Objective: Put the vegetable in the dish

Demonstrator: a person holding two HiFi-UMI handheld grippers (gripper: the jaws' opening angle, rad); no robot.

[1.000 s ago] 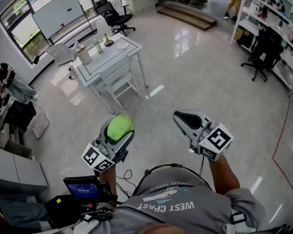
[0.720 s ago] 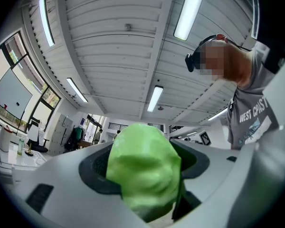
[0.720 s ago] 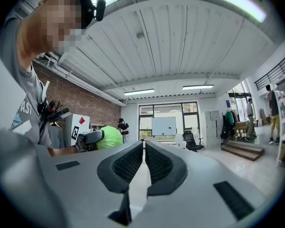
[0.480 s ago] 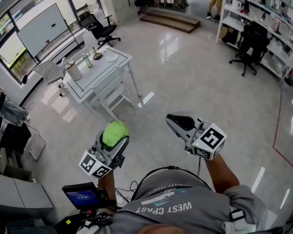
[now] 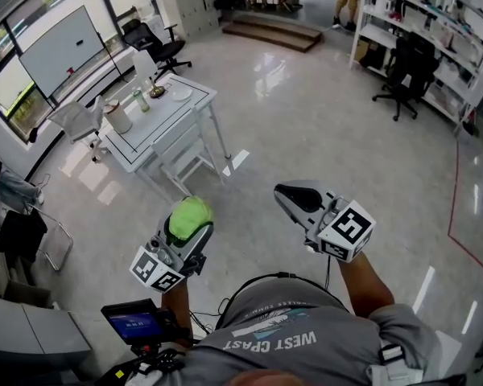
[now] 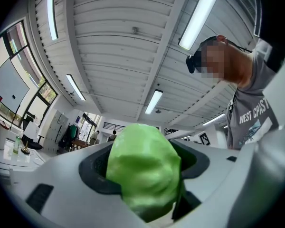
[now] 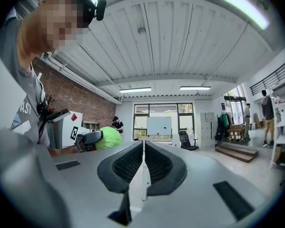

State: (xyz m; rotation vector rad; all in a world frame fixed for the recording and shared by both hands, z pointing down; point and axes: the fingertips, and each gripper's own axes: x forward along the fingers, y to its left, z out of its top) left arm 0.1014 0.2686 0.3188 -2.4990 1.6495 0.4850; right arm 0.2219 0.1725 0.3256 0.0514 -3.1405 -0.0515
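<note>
My left gripper (image 5: 188, 225) is shut on a light green, round vegetable (image 5: 188, 214), held above the floor at the lower left of the head view. In the left gripper view the vegetable (image 6: 145, 170) fills the space between the jaws of the left gripper (image 6: 147, 175), which tilts up toward the ceiling. My right gripper (image 5: 294, 197) is shut with nothing in it, its pads meeting in the right gripper view at the right gripper (image 7: 143, 163). A white dish (image 5: 179, 95) lies on a white table (image 5: 195, 107) far off at the upper left.
The table also holds a white jug (image 5: 117, 117), a green bottle (image 5: 134, 100) and a small item. White chairs (image 5: 183, 149) stand around it. Office chairs (image 5: 400, 71) and shelves (image 5: 435, 22) line the far right. A screen device (image 5: 133, 320) hangs at the person's waist.
The view has shifted so the table sits slightly farther right. Both grippers stay at about the same height, the left still holding the vegetable.
</note>
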